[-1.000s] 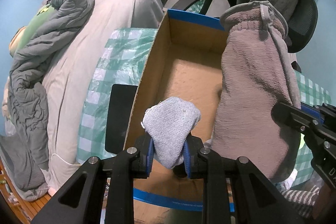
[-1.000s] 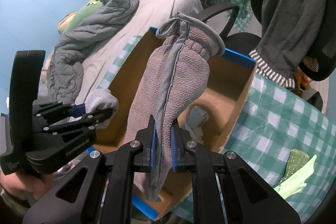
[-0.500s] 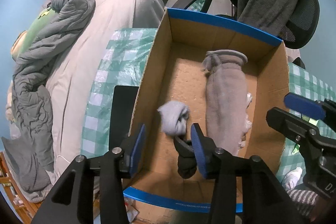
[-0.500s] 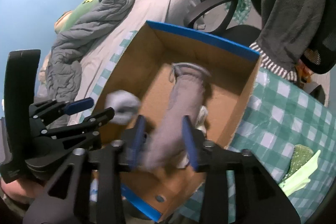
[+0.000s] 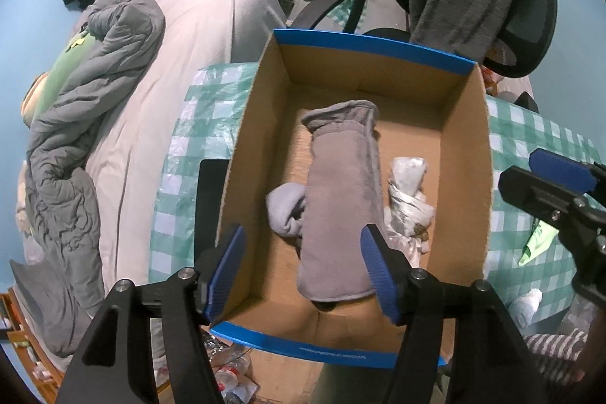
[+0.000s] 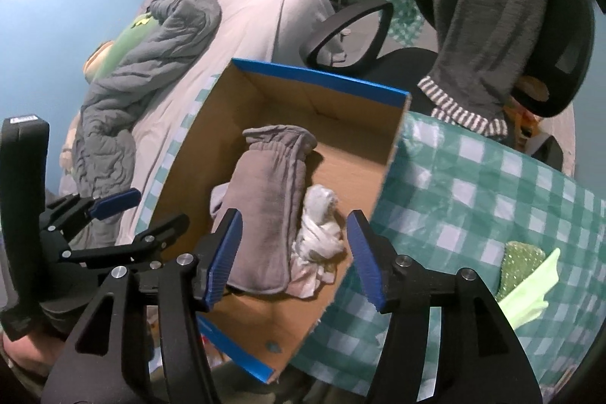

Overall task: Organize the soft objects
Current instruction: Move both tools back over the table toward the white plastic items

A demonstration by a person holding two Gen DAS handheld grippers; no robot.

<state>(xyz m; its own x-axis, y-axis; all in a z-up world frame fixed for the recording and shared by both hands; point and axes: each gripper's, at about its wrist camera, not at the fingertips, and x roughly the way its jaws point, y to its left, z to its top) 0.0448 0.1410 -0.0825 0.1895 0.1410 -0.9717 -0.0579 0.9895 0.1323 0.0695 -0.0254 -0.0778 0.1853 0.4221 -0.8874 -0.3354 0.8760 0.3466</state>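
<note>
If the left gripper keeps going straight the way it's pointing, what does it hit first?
Most likely the long brown-grey fleece piece lying in the cardboard box; it lies between the open left gripper fingers, though depth is unclear.

Left gripper [image 5: 303, 267] jaws wide apart, right gripper [image 6: 294, 256] likewise, both empty

So a second ago both grippers were clamped on stuff. Now the left gripper [image 5: 303, 269] and right gripper [image 6: 293, 254] are spread wide, holding nothing. The long taupe fleece mitt [image 5: 341, 199] dropped flat into the brown cardboard box with blue edges [image 5: 373, 46], and the small light-grey sock ball [image 5: 284, 212] landed touching its left side.
</note>
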